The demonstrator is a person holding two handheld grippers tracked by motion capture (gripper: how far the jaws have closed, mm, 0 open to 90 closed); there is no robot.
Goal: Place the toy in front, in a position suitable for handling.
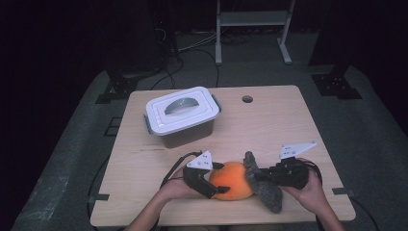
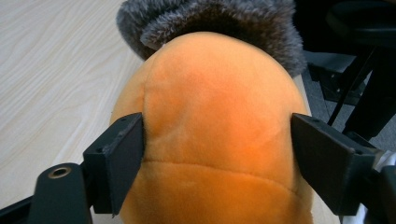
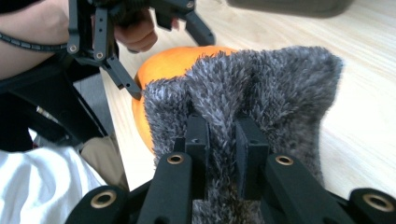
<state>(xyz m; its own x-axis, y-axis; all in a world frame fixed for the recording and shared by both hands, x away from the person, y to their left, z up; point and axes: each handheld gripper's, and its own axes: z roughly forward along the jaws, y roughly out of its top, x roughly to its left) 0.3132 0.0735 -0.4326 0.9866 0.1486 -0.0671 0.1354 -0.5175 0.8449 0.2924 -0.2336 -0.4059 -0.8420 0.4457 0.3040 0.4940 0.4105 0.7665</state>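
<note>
Left gripper [image 2: 217,154] fingers wide, pressing orange plush body [image 2: 215,126] between them, right gripper [image 3: 223,140] pinching grey fur [image 3: 261,88]

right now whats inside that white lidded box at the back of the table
The white lid sits on the box, so its contents are covered. The wall looks dark, but nothing inside can be made out.

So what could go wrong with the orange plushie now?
1. The left hand-held gripper has the round orange plush between wide jaws; it may squish out and slip.
2. The right hand-held gripper pinches just a fold of grey fur, which might pull free.
3. Both sit near the table edge and could drop off.
</note>
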